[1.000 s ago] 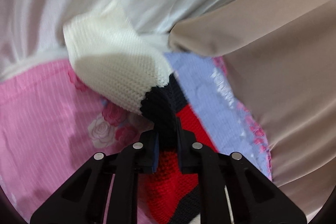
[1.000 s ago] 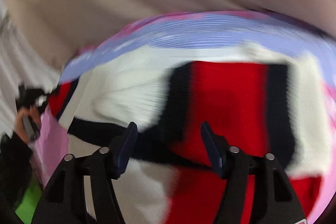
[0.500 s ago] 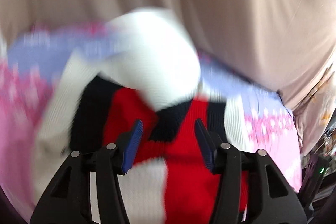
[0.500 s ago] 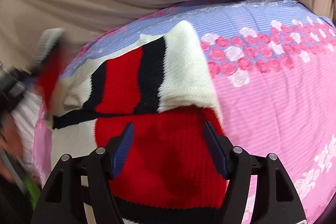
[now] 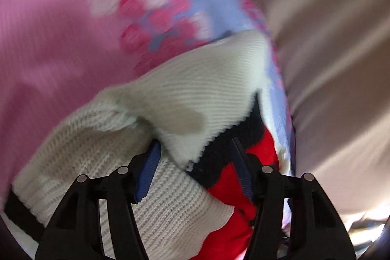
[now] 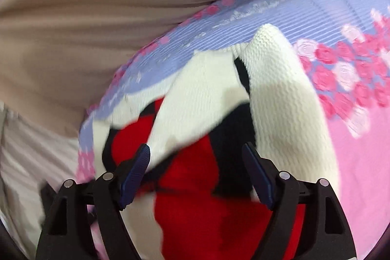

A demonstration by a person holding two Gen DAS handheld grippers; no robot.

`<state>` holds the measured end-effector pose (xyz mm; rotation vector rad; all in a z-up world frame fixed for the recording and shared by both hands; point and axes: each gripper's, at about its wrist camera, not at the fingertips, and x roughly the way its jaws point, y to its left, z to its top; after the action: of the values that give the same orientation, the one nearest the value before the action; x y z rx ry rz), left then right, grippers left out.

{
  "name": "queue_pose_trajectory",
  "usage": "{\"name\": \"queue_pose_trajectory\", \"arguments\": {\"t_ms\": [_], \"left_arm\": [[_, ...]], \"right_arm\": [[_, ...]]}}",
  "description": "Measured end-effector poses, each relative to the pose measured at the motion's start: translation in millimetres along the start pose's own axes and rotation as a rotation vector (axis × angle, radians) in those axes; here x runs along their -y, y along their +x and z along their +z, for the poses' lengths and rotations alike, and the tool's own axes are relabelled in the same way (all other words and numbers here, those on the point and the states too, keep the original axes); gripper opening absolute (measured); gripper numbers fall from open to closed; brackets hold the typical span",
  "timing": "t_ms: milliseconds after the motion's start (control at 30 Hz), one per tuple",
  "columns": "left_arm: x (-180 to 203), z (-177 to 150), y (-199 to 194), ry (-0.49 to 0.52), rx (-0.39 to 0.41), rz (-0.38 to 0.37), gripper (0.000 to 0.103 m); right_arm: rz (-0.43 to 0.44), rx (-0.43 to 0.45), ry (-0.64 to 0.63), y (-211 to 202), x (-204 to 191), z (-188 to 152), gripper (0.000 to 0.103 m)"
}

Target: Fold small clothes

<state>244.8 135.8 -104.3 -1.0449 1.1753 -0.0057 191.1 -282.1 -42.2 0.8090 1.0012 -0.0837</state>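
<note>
Knitwear fills the near ground of both wrist views. In the left view the left hand-held gripper point(image 5: 195, 160) has its jaws parted and opening wider; the sweater point(image 5: 199, 99), a cream, black and red knit, lies bunched under and between the blue pads point(image 5: 149, 169), and the pads do not press on it. A cream fold rises just beyond the fingertips, with black and red bands toward the right pad.

In the right view the right hand-held gripper point(image 6: 196, 169) is also spread wide and opening further, hovering over the red and black part of the sweater point(image 6: 275, 99); whether its pads touch the knit cannot be told through the blur. A cream sleeve-like fold runs away from the right finger toward the far edge.

Beyond the sweater lies the bedsheet point(image 6: 365, 162), pink with a rose band and a lilac striped border, on which the garment rests. Farthest off hangs the beige cloth point(image 6: 97, 16), creased.
</note>
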Motion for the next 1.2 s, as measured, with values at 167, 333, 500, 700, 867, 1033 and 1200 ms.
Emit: {"name": "queue_pose_trajectory", "arguments": {"t_ms": [167,333,500,700,867,1033,1200], "left_arm": [[-7.9,2.6,2.0,-0.137,0.009,-0.167,0.036],[16.6,25.9,-25.7,-0.091,0.138,-0.231,0.01],[24.4,23.6,-41.8,0.031,0.208,-0.183,0.011],[-16.2,-4.3,-4.9,-0.011,0.135,-0.057,0.01],[-8.4,3.6,-11.8,0.007,0.143,-0.038,0.012],[9.9,19.2,-15.7,0.042,0.19,-0.011,0.013],[-6.2,24.5,-4.5,0.055,0.154,0.021,0.013]], "right_arm": [[0.104,-0.025,0.201,28.1,13.5,15.8,0.074],[0.189,0.055,0.083,13.5,-34.2,49.3,0.008],[0.344,0.285,-0.071,-81.0,-62.5,52.1,0.007],[0.0,0.016,0.105,11.9,43.9,5.8,0.007],[0.049,0.047,0.083,-3.3,26.9,12.7,0.009],[0.077,0.083,0.106,-8.2,20.4,23.9,0.009],[-0.052,0.031,0.081,3.5,50.6,16.1,0.006]]}}
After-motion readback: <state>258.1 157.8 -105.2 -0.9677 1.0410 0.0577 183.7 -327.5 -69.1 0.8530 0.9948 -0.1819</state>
